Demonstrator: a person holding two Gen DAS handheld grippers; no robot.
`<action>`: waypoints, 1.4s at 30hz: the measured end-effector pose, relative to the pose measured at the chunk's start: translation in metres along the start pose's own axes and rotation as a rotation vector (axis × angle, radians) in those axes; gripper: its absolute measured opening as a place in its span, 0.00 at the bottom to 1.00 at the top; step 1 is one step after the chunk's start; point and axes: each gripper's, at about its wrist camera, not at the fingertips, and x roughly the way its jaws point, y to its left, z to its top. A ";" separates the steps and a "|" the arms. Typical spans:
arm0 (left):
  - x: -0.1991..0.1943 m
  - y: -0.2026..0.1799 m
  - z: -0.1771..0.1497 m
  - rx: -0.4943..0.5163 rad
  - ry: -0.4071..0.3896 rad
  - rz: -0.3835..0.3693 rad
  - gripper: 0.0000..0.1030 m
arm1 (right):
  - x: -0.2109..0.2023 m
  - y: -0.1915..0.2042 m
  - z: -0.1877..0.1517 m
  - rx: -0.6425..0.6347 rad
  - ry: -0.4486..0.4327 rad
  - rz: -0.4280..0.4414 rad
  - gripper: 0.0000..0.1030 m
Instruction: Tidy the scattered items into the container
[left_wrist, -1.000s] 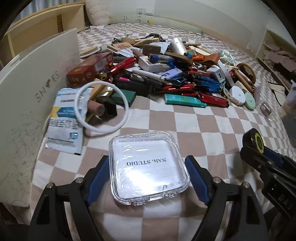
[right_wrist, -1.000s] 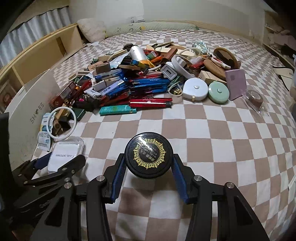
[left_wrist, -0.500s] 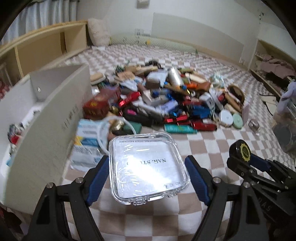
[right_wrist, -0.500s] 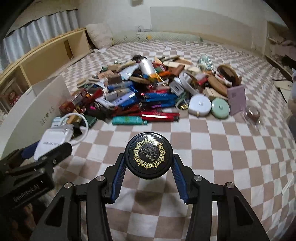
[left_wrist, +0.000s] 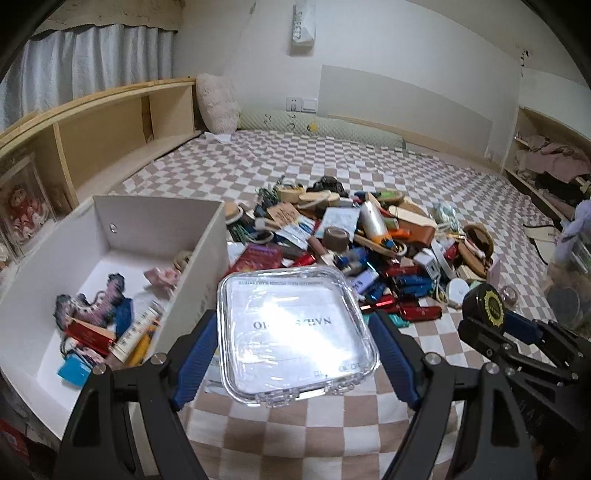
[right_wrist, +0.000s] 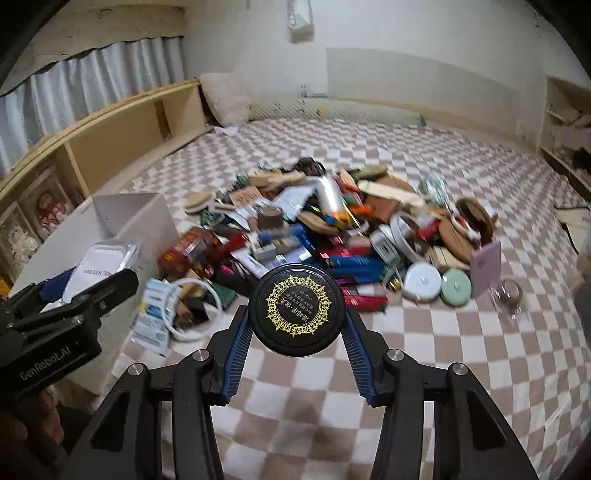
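Left gripper (left_wrist: 295, 343) clamps the clear case (left_wrist: 295, 332); the white box (left_wrist: 110, 258) lies just to its left, open side up, so this hand is nearer. Right gripper (right_wrist: 296, 345) grasps the black tin (right_wrist: 296, 310), farther right of the box, pile (right_wrist: 332, 236) beyond.

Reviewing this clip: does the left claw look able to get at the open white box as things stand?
Probably yes. The left claw, gripping the clear square case, is beside the white box, above its near wall; the open top is unobstructed. The right claw is on the far side.
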 end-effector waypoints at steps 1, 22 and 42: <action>-0.003 0.003 0.002 -0.002 -0.007 0.005 0.79 | -0.002 0.004 0.003 -0.005 -0.008 0.006 0.49; -0.042 0.082 0.018 -0.060 -0.044 0.080 0.70 | -0.017 0.076 0.043 -0.079 -0.075 0.124 0.49; 0.057 -0.015 -0.089 0.117 0.313 0.111 0.95 | 0.003 0.001 0.000 0.023 0.013 0.076 0.49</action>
